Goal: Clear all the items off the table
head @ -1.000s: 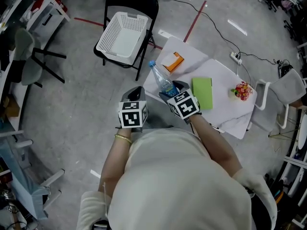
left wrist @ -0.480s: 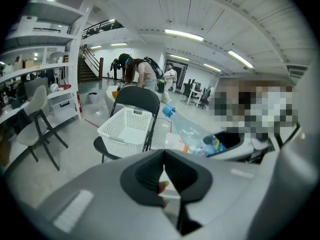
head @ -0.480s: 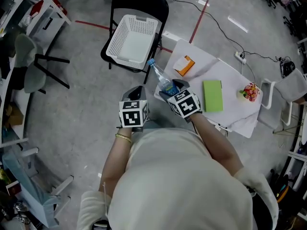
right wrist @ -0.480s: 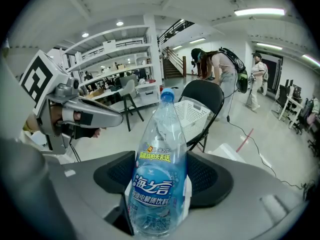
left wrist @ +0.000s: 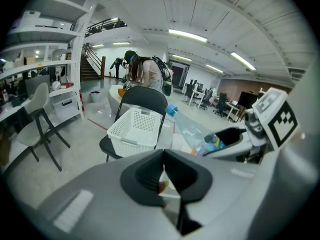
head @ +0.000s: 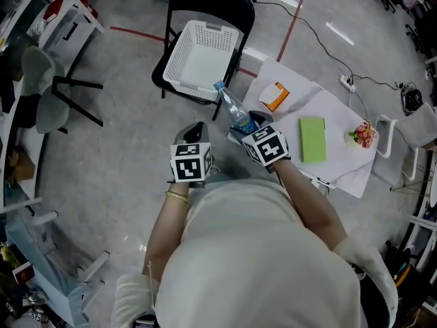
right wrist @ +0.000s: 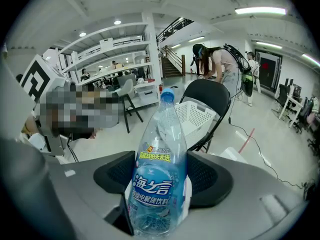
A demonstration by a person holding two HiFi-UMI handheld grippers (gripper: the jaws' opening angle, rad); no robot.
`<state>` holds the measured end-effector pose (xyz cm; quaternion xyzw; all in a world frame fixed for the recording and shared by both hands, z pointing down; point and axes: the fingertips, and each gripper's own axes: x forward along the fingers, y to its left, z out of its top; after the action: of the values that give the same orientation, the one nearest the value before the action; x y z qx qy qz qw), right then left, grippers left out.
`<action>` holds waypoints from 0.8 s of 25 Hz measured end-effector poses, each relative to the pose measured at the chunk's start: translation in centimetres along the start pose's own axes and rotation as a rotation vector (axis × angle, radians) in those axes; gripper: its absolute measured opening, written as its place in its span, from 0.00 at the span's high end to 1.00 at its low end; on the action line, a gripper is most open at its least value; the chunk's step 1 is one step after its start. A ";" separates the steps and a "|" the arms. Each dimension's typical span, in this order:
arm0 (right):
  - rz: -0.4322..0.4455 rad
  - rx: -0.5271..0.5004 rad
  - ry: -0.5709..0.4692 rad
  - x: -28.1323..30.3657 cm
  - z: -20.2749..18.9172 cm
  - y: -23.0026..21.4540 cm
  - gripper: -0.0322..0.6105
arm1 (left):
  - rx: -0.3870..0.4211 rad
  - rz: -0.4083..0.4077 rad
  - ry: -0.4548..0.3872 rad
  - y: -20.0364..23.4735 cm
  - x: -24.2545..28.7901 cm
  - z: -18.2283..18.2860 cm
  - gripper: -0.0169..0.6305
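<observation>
Bottle [right wrist: 159, 149]: clear glossy plastic, shiny printed label. Basket [head: 202, 59]: white perforated plastic, matt. Floor [head: 116, 135]: smooth grey, slight sheen

The water bottle's [right wrist: 157, 149] base runs off the bottom edge in the right gripper view, below the right gripper's [right wrist: 161, 181] pads. In the head view that gripper's own body covers the bottle's lower half. Well apart from it, on the table [head: 339, 152], a colourful thing [head: 363, 134] is too small to identify.

The basket [head: 201, 60] sits on the chair [head: 213, 4], left of the table [head: 336, 118]. On the table, the box [head: 276, 96] lies far left, the pad [head: 313, 139] centre, the flower ornament [head: 363, 134] right. The bottle [head: 234, 110], in the right gripper [head: 244, 126], is between chair and table.
</observation>
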<state>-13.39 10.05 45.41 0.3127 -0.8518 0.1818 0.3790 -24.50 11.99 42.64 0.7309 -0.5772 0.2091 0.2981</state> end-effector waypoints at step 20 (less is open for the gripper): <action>0.036 0.037 0.004 4.3 4.4 -0.1 0.45 | -0.048 0.039 0.009 4.6 1.0 1.3 0.96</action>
<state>-17.92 5.89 45.86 0.3041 -0.8530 0.2050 0.3714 -28.74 9.69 43.22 0.7111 -0.5948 0.2045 0.3141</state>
